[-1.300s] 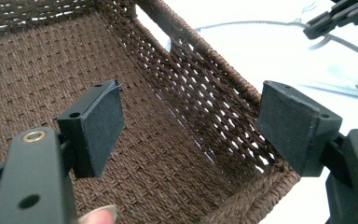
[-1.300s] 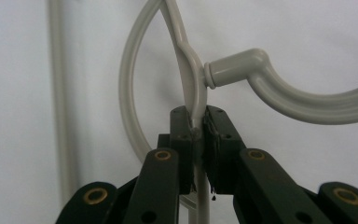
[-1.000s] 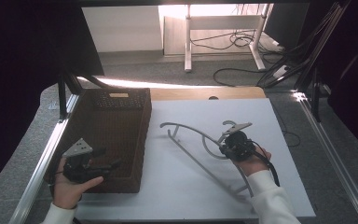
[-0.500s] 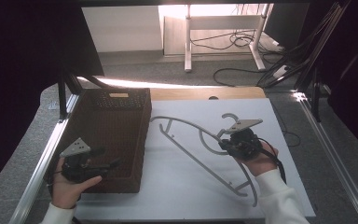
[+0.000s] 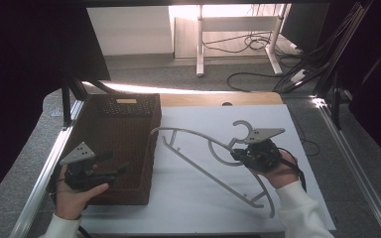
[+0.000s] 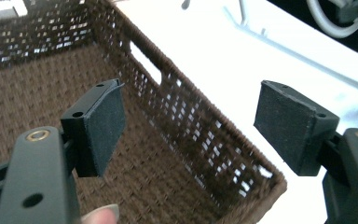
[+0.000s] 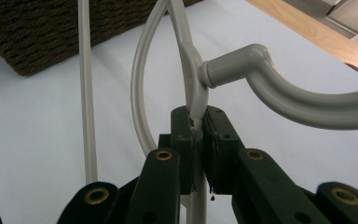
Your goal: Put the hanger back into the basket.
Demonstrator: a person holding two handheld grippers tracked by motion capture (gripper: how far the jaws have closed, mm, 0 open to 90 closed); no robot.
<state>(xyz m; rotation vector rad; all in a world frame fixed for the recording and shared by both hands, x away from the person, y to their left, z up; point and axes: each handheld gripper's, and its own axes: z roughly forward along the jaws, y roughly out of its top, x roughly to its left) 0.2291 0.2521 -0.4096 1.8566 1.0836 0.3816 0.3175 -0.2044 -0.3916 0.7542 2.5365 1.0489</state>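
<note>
- We see a white mat [image 5: 198, 193] covering most of the table, w/ a wooden strip [image 5: 218, 99] along its far edge at 12 o'clock. Metal frame rails [image 5: 49, 168] run down both sides; cables [image 5: 258, 44] and a desk leg [image 5: 199, 39] sit on the floor beyond.
- Brown wicker basket [image 5: 124, 134] at 9 o'clock of the mat, its right wall touching the mat's left part. Woven floor bare as far as we can tell; a slot handle [image 6: 145, 63] is cut into the side wall.
- Grey plastic coat hanger [image 5: 213, 163] lies at centre-right of the mat. Long axis runs diagonally from approx 10 o'clock, just beside the basket's right wall, down to approx 5 o'clock near the front edge. Hook [image 5: 243, 130] points toward 12–1 o'clock.
- Right gripper [image 5: 240, 154] at 3 o'clock of the mat: jaws closed tight on the hanger's neck just below the hook joint, clear in the right gripper view [image 7: 198, 140].
- Left gripper [image 5: 114, 166] over the basket's near-left part, at 8 o'clock: jaws spread wide, gripping nothing. Its pads [image 6: 105, 126] straddle the basket's right wall in the left gripper view, apart from it.
- Nothing lies btwn the hanger and the basket.
</note>
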